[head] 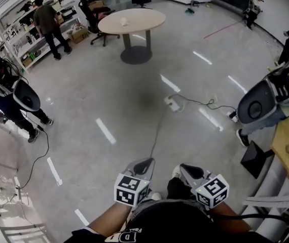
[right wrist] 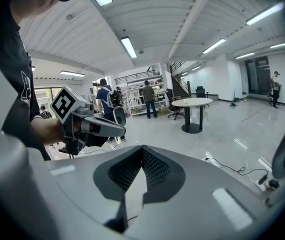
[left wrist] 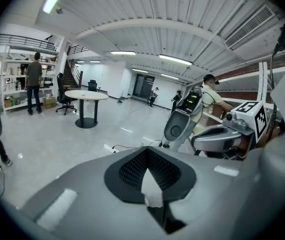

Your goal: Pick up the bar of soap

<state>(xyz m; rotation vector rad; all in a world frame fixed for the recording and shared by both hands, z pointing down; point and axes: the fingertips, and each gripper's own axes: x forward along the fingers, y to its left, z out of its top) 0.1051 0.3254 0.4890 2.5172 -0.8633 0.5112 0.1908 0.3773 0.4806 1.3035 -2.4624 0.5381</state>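
The soap cannot be named with certainty. A small pale thing (head: pixel 124 21) lies on the round table (head: pixel 147 15) at 12 o'clock, well apart from the holder (head: pixel 175 226). It may be the soap, but it is too small to tell. Nothing else in view looks like a bar.

The left gripper (head: pixel 143 165) and the right gripper (head: pixel 191 171) hang close to the holder's body, side by side, over bare floor. Both have their jaws closed together, and nothing is between them.

Judged from this, the task is at its very start, because the table must first be reached. 4 things could go wrong:

1. A power strip (head: pixel 173 104) with its cable (head: pixel 208 104) lies on the floor between the holder and the table, a little toward 1 o'clock. A straight walk with the eyes on the table could catch a foot there.
2. If the jaws arrive closed as they are now, they would push the bar and not take it. A smooth bar on a smooth top may slide away, perhaps over the edge.
3. The pale thing may not be soap at all, and then the walk would be wasted.
4. A bystander (head: pixel 10 92) stands at 9 o'clock and another bystander (head: pixel 48 20) at 11 o'clock. A wide swing of a gripper near them could hit somebody.
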